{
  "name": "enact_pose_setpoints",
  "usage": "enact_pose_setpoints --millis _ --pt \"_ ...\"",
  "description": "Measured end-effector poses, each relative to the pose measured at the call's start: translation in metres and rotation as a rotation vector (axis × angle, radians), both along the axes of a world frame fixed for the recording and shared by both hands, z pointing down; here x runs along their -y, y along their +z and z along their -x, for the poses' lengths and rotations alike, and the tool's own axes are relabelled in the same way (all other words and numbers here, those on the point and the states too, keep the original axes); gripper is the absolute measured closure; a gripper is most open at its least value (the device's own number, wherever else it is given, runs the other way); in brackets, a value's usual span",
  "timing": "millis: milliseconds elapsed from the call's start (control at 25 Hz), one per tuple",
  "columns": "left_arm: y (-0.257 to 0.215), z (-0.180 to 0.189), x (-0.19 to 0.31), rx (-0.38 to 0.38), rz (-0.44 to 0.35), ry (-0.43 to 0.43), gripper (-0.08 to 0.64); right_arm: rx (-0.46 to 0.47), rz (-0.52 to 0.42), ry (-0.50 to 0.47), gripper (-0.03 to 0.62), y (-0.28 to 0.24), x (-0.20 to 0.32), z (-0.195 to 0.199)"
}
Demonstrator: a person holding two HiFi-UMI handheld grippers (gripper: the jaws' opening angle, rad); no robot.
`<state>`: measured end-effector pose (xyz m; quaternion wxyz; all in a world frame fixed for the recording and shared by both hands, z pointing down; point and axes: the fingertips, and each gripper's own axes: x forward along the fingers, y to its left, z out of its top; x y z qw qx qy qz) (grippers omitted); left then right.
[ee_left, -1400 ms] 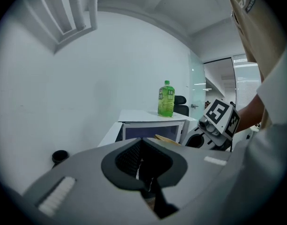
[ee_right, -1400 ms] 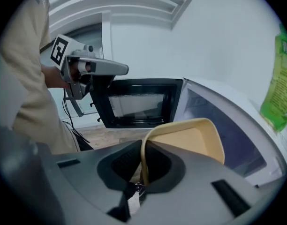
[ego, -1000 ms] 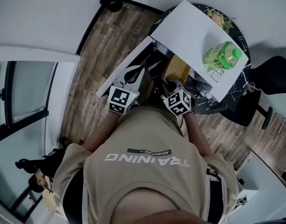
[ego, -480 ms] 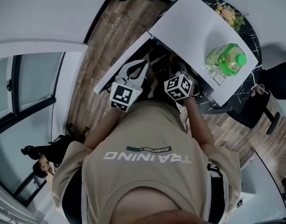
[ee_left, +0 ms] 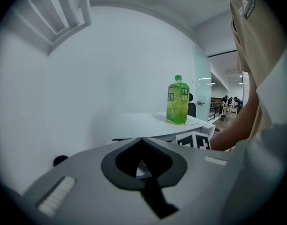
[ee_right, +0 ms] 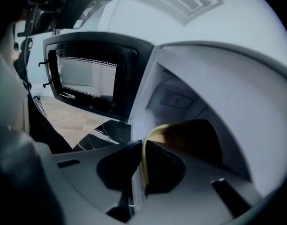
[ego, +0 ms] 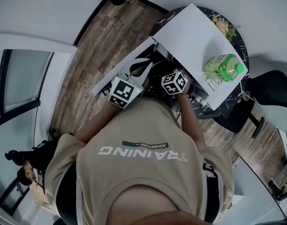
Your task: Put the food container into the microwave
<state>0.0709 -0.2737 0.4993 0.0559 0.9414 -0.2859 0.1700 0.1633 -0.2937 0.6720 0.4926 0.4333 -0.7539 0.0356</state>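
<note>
Now right gripper (ee_right: 140, 145) pinches food container (ee_right: 192, 134); left gripper (ee_left: 142, 139) closed, empty; shirt (ego: 143, 172): TRAINING.

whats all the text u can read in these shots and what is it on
"TRAINING": large print across the back of the person's shirt, upside down in the head view.
"ADVENTURE": small print on a dark bar on the same shirt, next to the large word.
Green bottle label: there is print, but it is too small and blurred to read in any view.
Nothing else readable.
</note>
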Motion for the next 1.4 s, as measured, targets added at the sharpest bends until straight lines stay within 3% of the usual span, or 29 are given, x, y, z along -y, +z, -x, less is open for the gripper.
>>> enact_pose_setpoints --millis 240,520,880,1040,1280,1400 --pt "-0.006 0.005 0.002 -0.092 0.026 0.049 0.552 -0.084 0.045 0.049 0.568 0.013 0.01 -0.007" --pt "-0.014 0.008 0.009 -0.126 0.006 0.096 0.551 -0.14 0.066 0.116 0.568 0.027 0.02 -0.018" --pt "-0.015 0.025 0.012 -0.136 0.002 0.084 0.552 -0.198 0.087 0.069 0.566 0.034 0.028 -0.017" --pt "-0.015 0.029 0.014 -0.139 0.003 0.08 0.551 -0.211 0.046 0.073 0.557 0.027 0.026 -0.012" --pt "-0.02 0.025 0.01 -0.18 0.028 0.102 0.551 -0.202 -0.114 0.138 0.532 -0.004 0.013 -0.007" --pt "-0.022 0.019 0.006 -0.182 0.026 0.126 0.551 -0.192 -0.13 0.179 0.532 -0.008 -0.001 -0.01"
